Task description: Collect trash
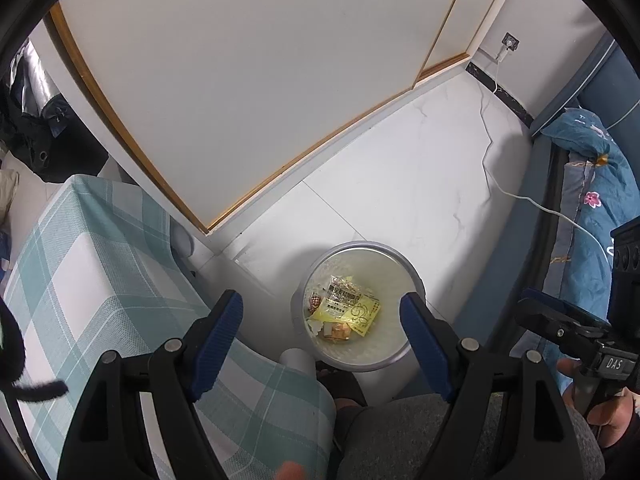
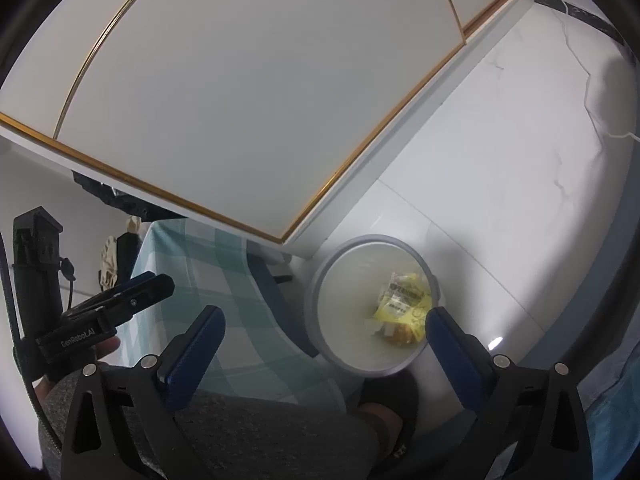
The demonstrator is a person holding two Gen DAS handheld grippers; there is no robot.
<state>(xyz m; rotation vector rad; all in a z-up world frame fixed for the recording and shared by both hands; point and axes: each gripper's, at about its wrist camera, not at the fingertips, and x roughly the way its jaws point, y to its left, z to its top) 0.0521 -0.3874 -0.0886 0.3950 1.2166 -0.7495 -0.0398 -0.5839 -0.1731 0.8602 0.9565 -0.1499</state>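
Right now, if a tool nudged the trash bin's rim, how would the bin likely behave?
The trash bin looks like thin plastic holding only a few wrappers, so it is probably light. On the smooth tiled floor it would likely slide, perhaps tip.

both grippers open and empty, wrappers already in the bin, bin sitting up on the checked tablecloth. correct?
Not quite: the bin stands on the white floor beside the checked tablecloth, as the left wrist view shows. The left gripper and right gripper are open and empty, and the wrappers lie inside.
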